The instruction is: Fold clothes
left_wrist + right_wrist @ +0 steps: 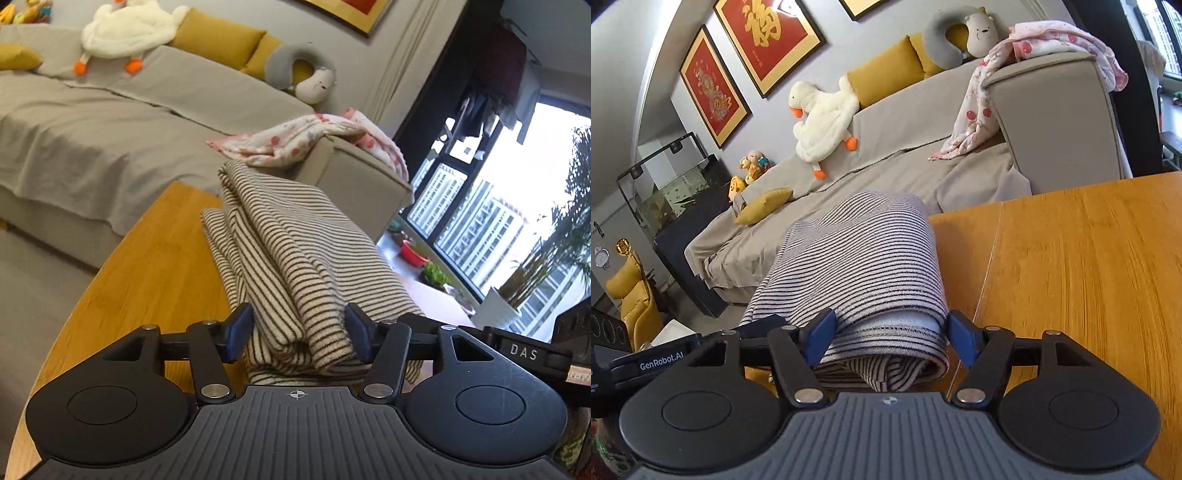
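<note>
Striped garment [295,258] is seen folded into a thick bundle on the wooden worktop [147,266], running from lower centre of the left wrist view up toward the middle. The same bundle [857,266] fills the centre of the right wrist view, with bare worktop [1071,277] to its right.

Left gripper [301,334]: fingers [236,332] are spread partway, near end of the bundle lies between them. Right pad looks to be against the fabric, left pad just beside it — a firm clamp is not shown, so the jaws are read as open around the cloth.

Right gripper [890,338]: fingers [962,339] are likewise parted, rolled hem end of the garment sits between them. Fabric is close to both pads; whether it is pressed cannot be told.

Background — grey sofa [92,122] is seen in the upper left of the left view, with a white plush goose [129,29], mustard cushions [218,38] and a pink spotted blanket [314,140] draped over the armrest. Red framed pictures [768,40] are hung at upper left of the right view.
</note>
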Action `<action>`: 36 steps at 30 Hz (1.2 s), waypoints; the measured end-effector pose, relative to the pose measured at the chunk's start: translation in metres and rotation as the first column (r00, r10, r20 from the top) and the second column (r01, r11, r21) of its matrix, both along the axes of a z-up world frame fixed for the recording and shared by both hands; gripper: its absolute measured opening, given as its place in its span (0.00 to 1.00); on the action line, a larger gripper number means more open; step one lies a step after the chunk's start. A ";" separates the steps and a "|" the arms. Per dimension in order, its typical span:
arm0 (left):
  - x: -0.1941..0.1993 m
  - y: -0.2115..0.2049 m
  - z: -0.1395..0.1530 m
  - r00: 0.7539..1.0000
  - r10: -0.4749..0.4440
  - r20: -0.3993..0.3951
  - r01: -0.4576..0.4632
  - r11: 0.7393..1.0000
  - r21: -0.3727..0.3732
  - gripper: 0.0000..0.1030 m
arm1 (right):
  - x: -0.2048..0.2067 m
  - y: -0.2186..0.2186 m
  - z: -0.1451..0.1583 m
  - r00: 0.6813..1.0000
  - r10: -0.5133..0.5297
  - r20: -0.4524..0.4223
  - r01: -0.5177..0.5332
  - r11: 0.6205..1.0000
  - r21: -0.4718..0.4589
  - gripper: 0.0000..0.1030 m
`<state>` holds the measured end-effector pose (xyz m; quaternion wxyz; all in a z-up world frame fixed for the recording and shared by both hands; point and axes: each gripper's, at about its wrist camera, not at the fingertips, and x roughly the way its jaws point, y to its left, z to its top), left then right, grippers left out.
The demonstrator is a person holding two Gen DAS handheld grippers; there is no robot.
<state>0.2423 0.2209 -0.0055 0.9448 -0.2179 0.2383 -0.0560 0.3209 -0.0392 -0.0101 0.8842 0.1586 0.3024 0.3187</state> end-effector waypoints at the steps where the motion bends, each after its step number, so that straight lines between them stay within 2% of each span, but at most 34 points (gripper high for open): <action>1: -0.002 -0.002 0.001 1.000 0.016 0.001 -0.016 1.000 0.014 0.73 | 0.000 -0.001 0.000 1.000 -0.004 -0.003 0.004 1.000 0.001 0.69; 3: -0.008 -0.008 0.003 0.999 0.051 0.017 -0.052 0.997 0.050 0.79 | -0.002 -0.003 0.000 1.000 -0.018 -0.003 0.018 1.000 0.007 0.84; 4: -0.011 -0.011 0.004 0.997 0.068 0.026 -0.070 0.995 0.068 0.86 | -0.003 -0.005 0.000 1.000 -0.027 0.000 0.027 1.000 0.012 0.92; 6: -0.018 -0.018 0.006 0.995 0.094 0.036 -0.097 0.991 0.094 0.94 | -0.005 -0.009 0.001 0.999 -0.044 0.007 0.044 0.999 0.023 1.00; 9: -0.028 -0.028 0.005 0.996 0.092 0.003 -0.092 0.992 0.086 0.99 | -0.005 -0.009 -0.002 0.997 -0.054 -0.054 0.052 0.998 -0.032 1.00; 13: -0.041 -0.047 0.002 0.991 0.116 -0.070 -0.108 0.989 0.105 1.00 | -0.023 -0.011 0.002 0.996 -0.086 -0.019 0.082 0.986 -0.145 1.00; 17: -0.053 -0.062 0.002 0.979 0.175 -0.107 -0.154 0.972 0.179 1.00 | -0.039 -0.021 0.004 0.992 -0.124 0.009 0.123 0.963 -0.241 1.00; 22: -0.052 -0.080 0.004 0.959 0.244 -0.145 -0.193 0.936 0.294 1.00 | -0.055 -0.031 0.002 0.985 -0.158 0.063 0.170 0.921 -0.351 1.00; 25: -0.043 -0.097 0.003 0.942 0.282 -0.180 -0.193 0.897 0.397 1.00 | -0.057 -0.028 0.000 0.987 -0.138 0.087 0.163 0.887 -0.431 1.00; 26: -0.040 -0.103 0.002 0.936 0.297 -0.191 -0.191 0.880 0.434 1.00 | -0.054 -0.023 -0.001 0.986 -0.135 0.096 0.165 0.864 -0.475 1.00; 30: -0.036 -0.114 0.001 0.923 0.332 -0.194 -0.219 0.868 0.445 1.00 | -0.046 -0.023 -0.001 0.989 -0.110 0.094 0.142 0.869 -0.474 1.00; 36: -0.038 -0.122 0.000 0.930 0.312 -0.194 -0.201 0.874 0.443 1.00 | -0.045 -0.026 -0.003 0.990 -0.106 0.095 0.139 0.869 -0.474 1.00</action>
